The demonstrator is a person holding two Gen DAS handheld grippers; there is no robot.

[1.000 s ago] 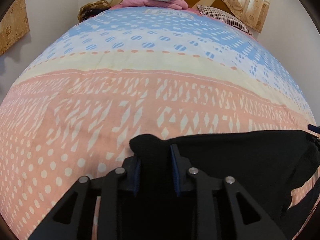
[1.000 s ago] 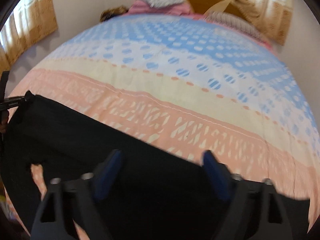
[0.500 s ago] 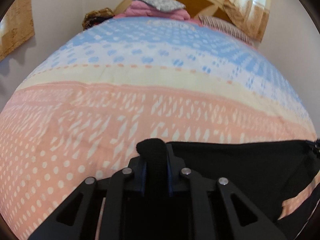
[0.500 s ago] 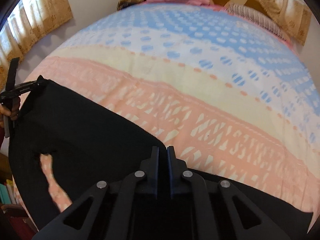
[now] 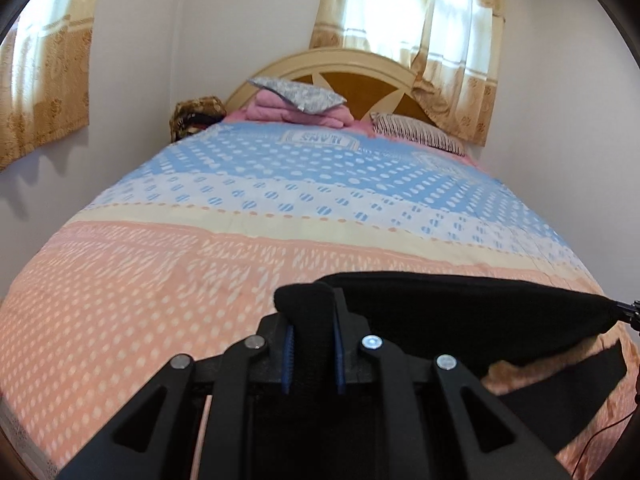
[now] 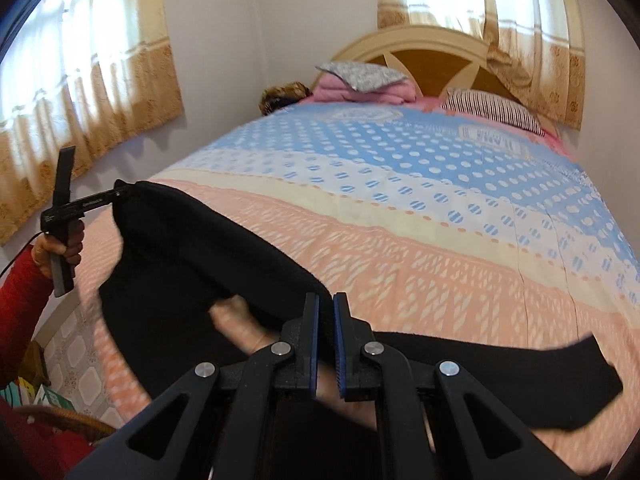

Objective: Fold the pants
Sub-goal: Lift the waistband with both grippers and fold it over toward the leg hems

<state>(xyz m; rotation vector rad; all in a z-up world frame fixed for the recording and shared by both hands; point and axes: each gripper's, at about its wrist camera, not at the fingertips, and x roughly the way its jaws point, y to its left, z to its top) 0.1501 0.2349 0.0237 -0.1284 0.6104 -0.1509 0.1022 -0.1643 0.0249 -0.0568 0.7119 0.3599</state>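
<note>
Now both grippers raised: left gripper [image 5: 310, 354] pinching pants [image 5: 460, 312] corner, right gripper [image 6: 326, 340] pressed together on edge at 6 o'clock. Pants lifted off bedspread [image 5: 160, 280]; fold carry likely beginning.

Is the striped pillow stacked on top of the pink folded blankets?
No, the striped pillow lies on the bed beside the pink blankets; a grey patterned cushion tops them.

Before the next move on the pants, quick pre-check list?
1. Left gripper clamped on pants: ok, black fabric bunched between the pads.
2. Right gripper clamped on pants: cannot tell; jaws shut, fabric at the tips unclear.
3. Edge taut between grippers: ok, it spans straight across.
4. Legs clear of bed: not ok, one leg trails on the cover.
5. Bed ahead free for laying down: ok.
6. Pants flat, no twist: cannot tell, blurred.
</note>
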